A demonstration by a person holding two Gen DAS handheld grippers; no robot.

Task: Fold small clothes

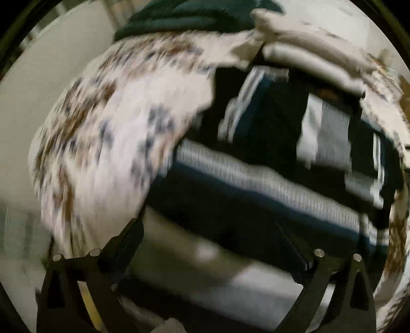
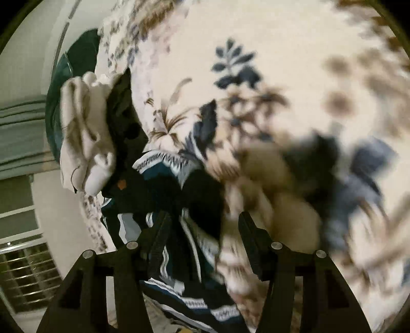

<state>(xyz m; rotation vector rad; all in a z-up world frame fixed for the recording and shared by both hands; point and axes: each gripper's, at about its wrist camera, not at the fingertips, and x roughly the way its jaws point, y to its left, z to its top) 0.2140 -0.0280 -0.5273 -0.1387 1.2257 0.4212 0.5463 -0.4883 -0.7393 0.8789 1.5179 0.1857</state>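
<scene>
I see the dark striped garment (image 1: 256, 158) spread across a floral-patterned bedspread (image 1: 102, 143), its grey and white bands running slantwise under my left camera. From my right camera the same dark striped garment (image 2: 179, 205) lies bunched, with its patterned trim showing near the bottom of the view.

My left tool (image 1: 212, 246) hangs above the near edge of the garment with its jaws spread wide and nothing between them; it is released.

My right tool (image 2: 202, 230) sits low over the crumpled dark cloth, jaws partly apart. A fold of the garment runs up between the two fingers, but the blur is heavy there and I cannot tell whether the pads press on it or merely straddle it.

Just beyond the dark garment lies a cream garment (image 2: 84, 138), folded and rumpled, touching its far edge. Behind that rests a dark green cloth (image 1: 192, 18), at the far side of the bedspread. At the left of the right-hand view a window with blinds (image 2: 25, 276) shows below a pale wall.
</scene>
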